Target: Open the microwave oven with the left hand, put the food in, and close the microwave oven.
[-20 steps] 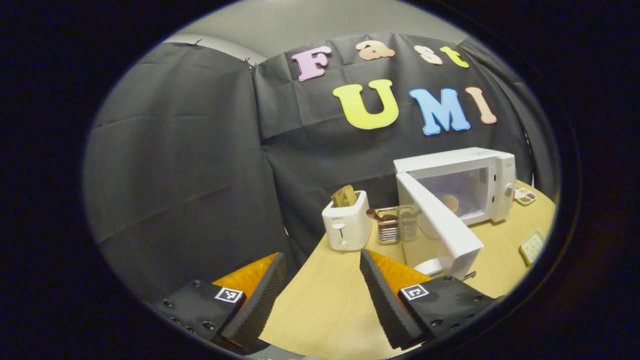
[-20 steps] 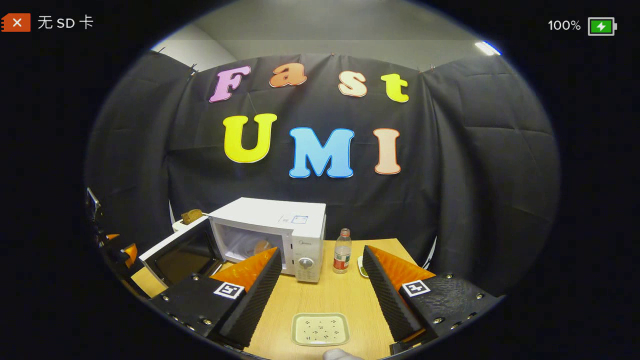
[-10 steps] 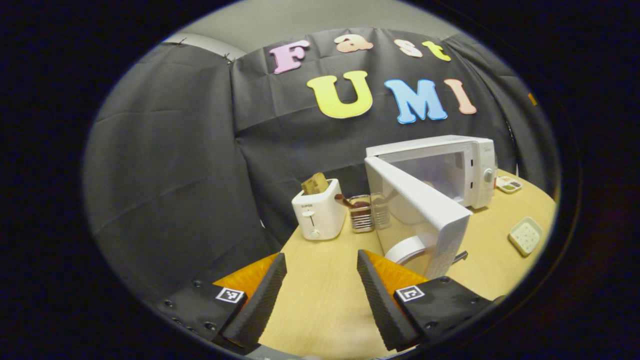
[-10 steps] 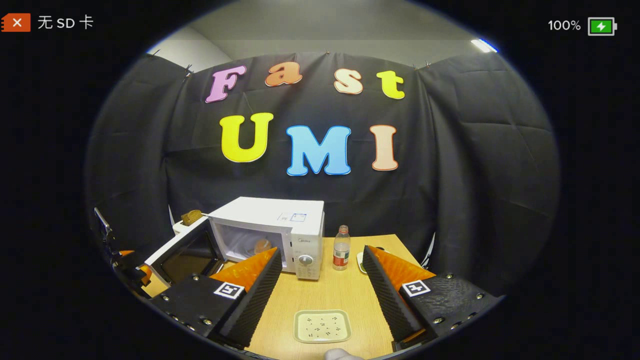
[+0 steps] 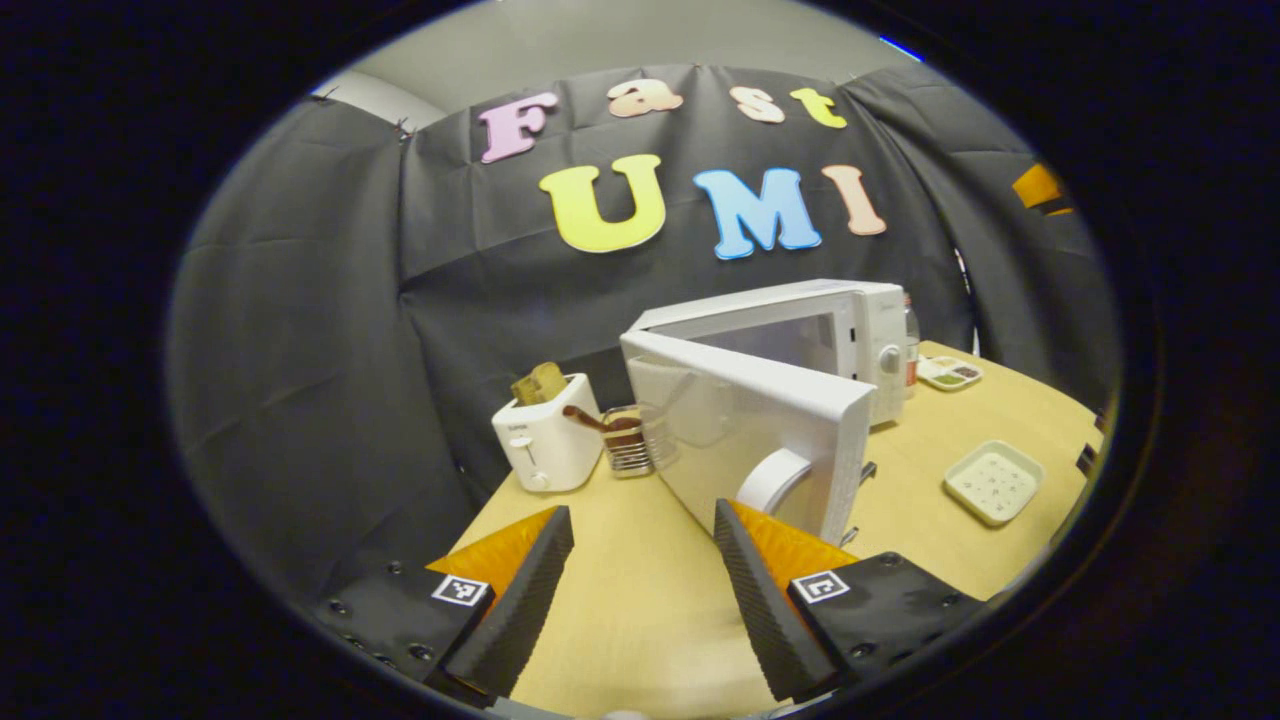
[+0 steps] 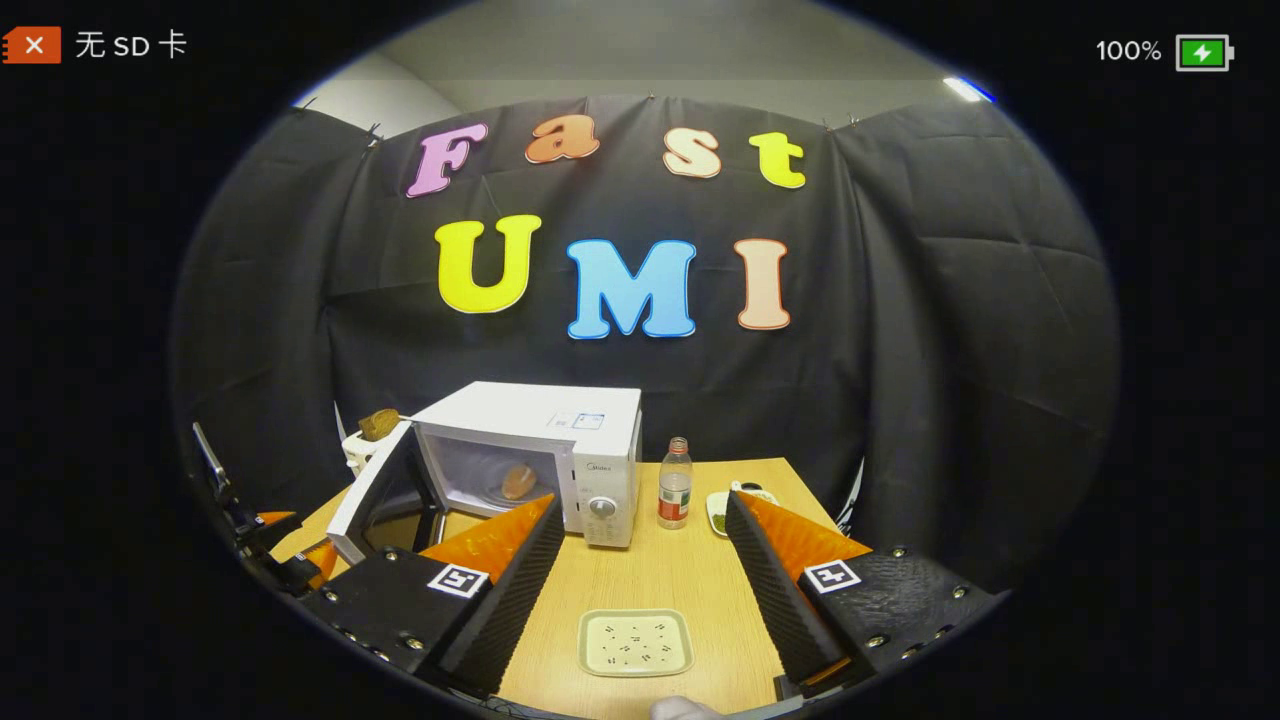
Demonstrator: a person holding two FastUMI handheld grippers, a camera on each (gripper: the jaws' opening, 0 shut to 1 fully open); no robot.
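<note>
- The microwave oven [image 6: 560, 450] is sitting toward the back of the table [image 6: 660, 585], left of centre in the right gripper view, with its door [image 6: 385, 490] standing partly open.
- The food [image 6: 517, 481], a brown lump, is lying inside the cavity in the right gripper view; in the left gripper view the door [image 5: 745, 430] is showing its outer face with a curved handle [image 5: 772, 478] and is covering the cavity.
- The left tongs [image 5: 640, 580] are hanging spread apart and empty, one finger just in front of the door's handle.
- The right tongs [image 6: 645, 590] are also gaping, gripping nothing, above a square dish [image 6: 635, 642].
- A toaster [image 5: 545, 440] holding bread is standing left of the door, with a wire holder [image 5: 628, 440] between them.
- A bottle [image 6: 675, 484] is standing just right of the microwave oven, a small dish [image 6: 722, 510] beside it.
- Black cloth is walling the booth behind the table.
</note>
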